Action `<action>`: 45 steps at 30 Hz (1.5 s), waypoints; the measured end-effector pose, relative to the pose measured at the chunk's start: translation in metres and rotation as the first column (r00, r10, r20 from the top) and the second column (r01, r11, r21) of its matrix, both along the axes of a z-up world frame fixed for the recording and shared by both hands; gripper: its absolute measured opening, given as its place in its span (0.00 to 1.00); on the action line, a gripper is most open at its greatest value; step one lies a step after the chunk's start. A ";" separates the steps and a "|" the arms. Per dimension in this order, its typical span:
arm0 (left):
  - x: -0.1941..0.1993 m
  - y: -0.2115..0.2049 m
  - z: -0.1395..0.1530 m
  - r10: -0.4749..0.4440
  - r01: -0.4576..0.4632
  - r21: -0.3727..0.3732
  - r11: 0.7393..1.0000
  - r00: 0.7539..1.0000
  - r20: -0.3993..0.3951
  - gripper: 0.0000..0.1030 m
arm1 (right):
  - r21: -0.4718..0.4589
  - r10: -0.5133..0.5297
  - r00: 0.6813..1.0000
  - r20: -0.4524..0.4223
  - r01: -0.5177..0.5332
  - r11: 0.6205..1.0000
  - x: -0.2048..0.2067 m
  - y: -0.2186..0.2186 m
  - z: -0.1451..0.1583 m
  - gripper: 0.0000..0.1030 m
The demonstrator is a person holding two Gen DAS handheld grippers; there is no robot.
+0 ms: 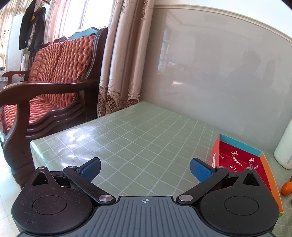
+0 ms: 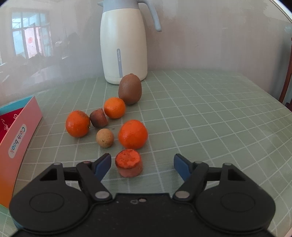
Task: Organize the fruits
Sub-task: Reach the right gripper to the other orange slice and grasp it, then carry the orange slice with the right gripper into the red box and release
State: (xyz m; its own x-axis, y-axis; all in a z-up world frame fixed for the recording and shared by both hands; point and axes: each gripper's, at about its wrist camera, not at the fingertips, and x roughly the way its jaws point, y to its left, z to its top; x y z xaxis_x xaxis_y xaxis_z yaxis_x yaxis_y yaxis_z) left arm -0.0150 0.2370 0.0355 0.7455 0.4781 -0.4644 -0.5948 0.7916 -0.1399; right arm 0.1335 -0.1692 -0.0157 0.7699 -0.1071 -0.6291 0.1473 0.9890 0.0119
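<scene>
Both views bright, daylight. Left wrist view: source is the window (image 1: 76, 16) at upper left, blown out to near white behind the curtains (image 1: 120, 60). Strong specular glare on the green checked tablecloth (image 1: 78, 138) near its left corner; the glossy wall panel (image 1: 228, 73) carries hazy, washed-out room reflections. Right wrist view: wall (image 2: 36, 45) mirrors a window, milky and low contrast. Soft, short shadows under the fruits, e.g. the kiwi (image 2: 130, 89). Heavy fisheye curvature: grid lines bow, corners vignette dark. Focus sharp throughout; no motion blur.
</scene>
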 end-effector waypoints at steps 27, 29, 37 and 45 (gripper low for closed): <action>-0.015 0.021 -0.005 0.042 -0.042 -0.031 0.999 0.999 0.004 1.00 | -0.034 0.078 0.997 0.007 -0.077 0.996 0.001 0.010 0.000 0.48; -0.014 0.020 -0.005 0.036 -0.035 -0.044 0.998 0.999 0.011 1.00 | -0.036 0.099 0.995 0.014 -0.098 0.995 -0.001 0.009 0.000 0.42; -0.010 0.015 -0.005 0.008 -0.007 -0.048 0.999 1.000 0.015 1.00 | -0.051 0.142 0.990 0.019 -0.141 0.989 -0.006 0.009 0.001 0.28; -0.015 0.029 -0.007 0.048 -0.046 -0.086 0.995 0.999 0.021 1.00 | -0.007 0.267 0.956 0.122 -0.268 0.963 -0.019 0.036 0.023 0.28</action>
State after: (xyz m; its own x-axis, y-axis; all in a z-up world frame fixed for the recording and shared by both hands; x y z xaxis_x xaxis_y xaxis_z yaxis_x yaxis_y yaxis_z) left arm -0.0297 0.2661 0.0289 0.7341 0.4722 -0.4881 -0.6269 0.7475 -0.2197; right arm 0.1148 -0.1329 0.0070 0.8399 0.1183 -0.5296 -0.1255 0.9918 0.0225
